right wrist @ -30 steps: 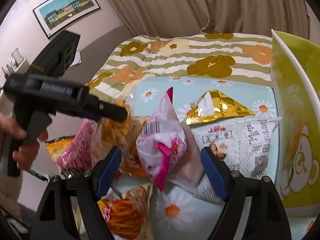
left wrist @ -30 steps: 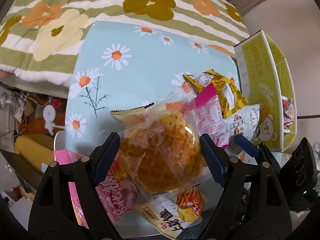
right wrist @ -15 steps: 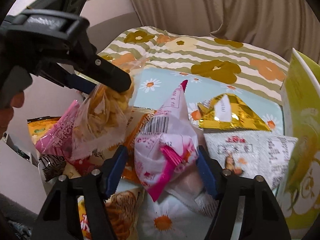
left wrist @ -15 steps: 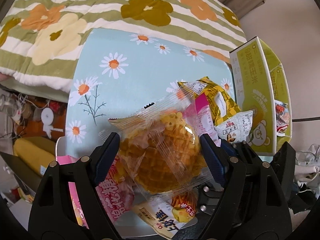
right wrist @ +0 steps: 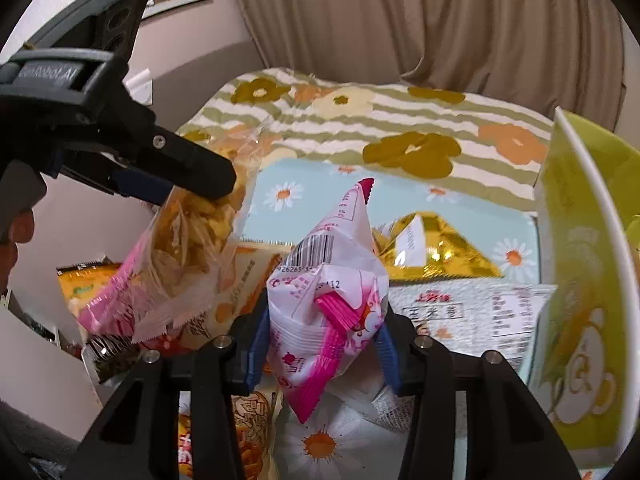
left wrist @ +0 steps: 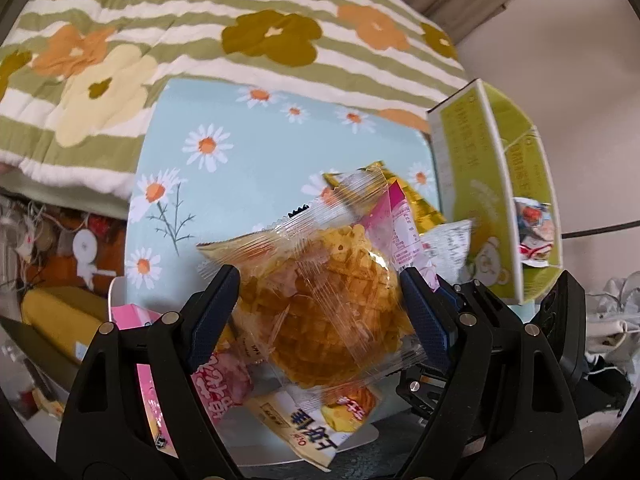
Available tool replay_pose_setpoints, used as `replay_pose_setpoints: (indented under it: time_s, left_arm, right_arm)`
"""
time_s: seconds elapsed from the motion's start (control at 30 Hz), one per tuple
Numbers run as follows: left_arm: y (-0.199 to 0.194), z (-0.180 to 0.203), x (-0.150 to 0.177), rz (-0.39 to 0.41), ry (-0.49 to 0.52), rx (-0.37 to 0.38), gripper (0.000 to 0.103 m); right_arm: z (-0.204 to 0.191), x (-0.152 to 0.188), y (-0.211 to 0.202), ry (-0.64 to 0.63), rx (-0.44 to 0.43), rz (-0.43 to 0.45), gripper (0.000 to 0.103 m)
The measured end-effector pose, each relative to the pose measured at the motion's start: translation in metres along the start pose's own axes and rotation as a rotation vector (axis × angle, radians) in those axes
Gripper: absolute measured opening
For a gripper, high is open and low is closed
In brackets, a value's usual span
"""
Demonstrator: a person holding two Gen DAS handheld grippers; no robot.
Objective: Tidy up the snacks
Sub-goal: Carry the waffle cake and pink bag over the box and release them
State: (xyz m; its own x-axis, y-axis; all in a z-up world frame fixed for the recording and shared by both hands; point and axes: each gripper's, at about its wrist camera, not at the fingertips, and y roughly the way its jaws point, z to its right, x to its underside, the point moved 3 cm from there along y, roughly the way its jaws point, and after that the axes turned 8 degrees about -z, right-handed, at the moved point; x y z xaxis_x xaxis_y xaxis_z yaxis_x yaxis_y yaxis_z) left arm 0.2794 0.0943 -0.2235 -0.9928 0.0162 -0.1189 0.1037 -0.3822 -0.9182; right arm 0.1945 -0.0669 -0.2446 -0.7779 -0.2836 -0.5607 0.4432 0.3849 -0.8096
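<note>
Left wrist view: a clear packet of golden lattice-patterned wafers (left wrist: 320, 304) is clamped by the left tongs (left wrist: 320, 308); a pink-and-white barcoded packet (right wrist: 328, 300) is gripped by the right tongs (right wrist: 320, 344).

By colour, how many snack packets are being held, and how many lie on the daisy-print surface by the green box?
Clear packet, held: 1
Pink packet, held: 1
Gold packet, lying: 1
White printed packet, lying: 1
Total: 4
</note>
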Motion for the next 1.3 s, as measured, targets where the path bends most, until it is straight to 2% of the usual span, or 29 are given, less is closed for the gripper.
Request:
replay_pose_setpoints:
  time_s: [0.23, 0.47, 0.63, 0.83, 1.03, 1.17, 1.3]
  left_arm:
    - [-0.028, 0.02, 0.002, 0.045, 0.064, 0.039, 0.08]
    - [-0.051, 0.052, 0.003, 0.08, 0.174, 0.066, 0.08]
    - [-0.063, 0.09, -0.002, 0.102, 0.254, 0.113, 0.08]
    - [-0.072, 0.155, -0.014, 0.137, 0.339, 0.139, 0.08]
    - [-0.054, 0.231, -0.033, 0.159, 0.379, 0.141, 0.08]
    - [-0.025, 0.276, -0.048, 0.159, 0.37, 0.136, 0.08]
    - [0.01, 0.308, -0.064, 0.144, 0.354, 0.1, 0.08]
  right_arm:
    - [0.0, -0.005, -0.039, 0.026, 0.06, 0.08, 0.04]
    - [0.013, -0.005, -0.092, 0.091, 0.132, 0.165, 0.04]
    - [0.03, -0.005, -0.139, 0.154, 0.187, 0.229, 0.04]
    - [0.07, -0.009, -0.19, 0.211, 0.224, 0.303, 0.04]
    - [0.126, -0.014, -0.228, 0.201, 0.246, 0.321, 0.04]
    - [0.168, -0.014, -0.239, 0.192, 0.241, 0.304, 0.04]
    - [0.209, -0.01, -0.242, 0.201, 0.232, 0.272, 0.04]
